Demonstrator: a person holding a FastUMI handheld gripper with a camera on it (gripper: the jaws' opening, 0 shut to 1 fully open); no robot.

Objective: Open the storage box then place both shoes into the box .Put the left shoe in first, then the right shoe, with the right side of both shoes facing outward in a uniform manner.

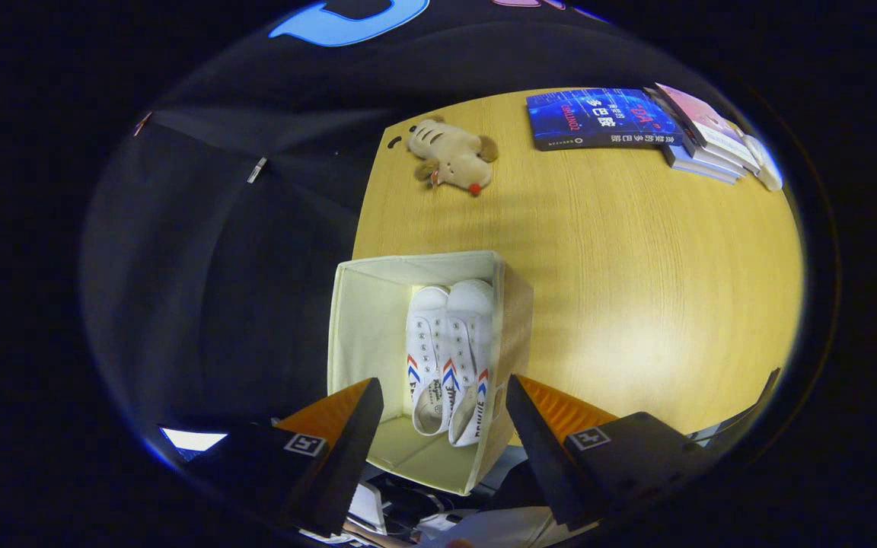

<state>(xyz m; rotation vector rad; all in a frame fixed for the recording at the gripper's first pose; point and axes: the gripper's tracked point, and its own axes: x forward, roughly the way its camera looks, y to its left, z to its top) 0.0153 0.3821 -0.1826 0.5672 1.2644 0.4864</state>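
Your gripper (444,396) hangs above the storage box (366,320) with its fingers spread wide and nothing between them; the gap frames the near end of the box from above. The box sits open at the near corner of the wooden table (636,289), its top uncovered and its pale lining visible on the left wall and floor. Both shoes are inside, lying side by side against the right wall: the left-hand shoe (425,350) and the right-hand shoe (467,342) touch along their length, toes pointing away from you toward the far wall, heel openings nearest the fingers. Both show the same striped mark on the side that faces up, so their orientation looks uniform, though from this height you cannot tell which shoe is the left one and which the right. Judgement: the placing step appears done and you are at the release-and-clear stage, with the box opened and both shoes set. The next move calls for little more than lifting straight up and away without dragging a fingertip across the box rim, since the fabric wall looks soft and would likely fold or shift if snagged. Check that the near heel is not riding on the neighbouring shoe before you leave it. Well beyond the box lie a plush toy (454,156) and a stack of books (636,122), both apart from your path.
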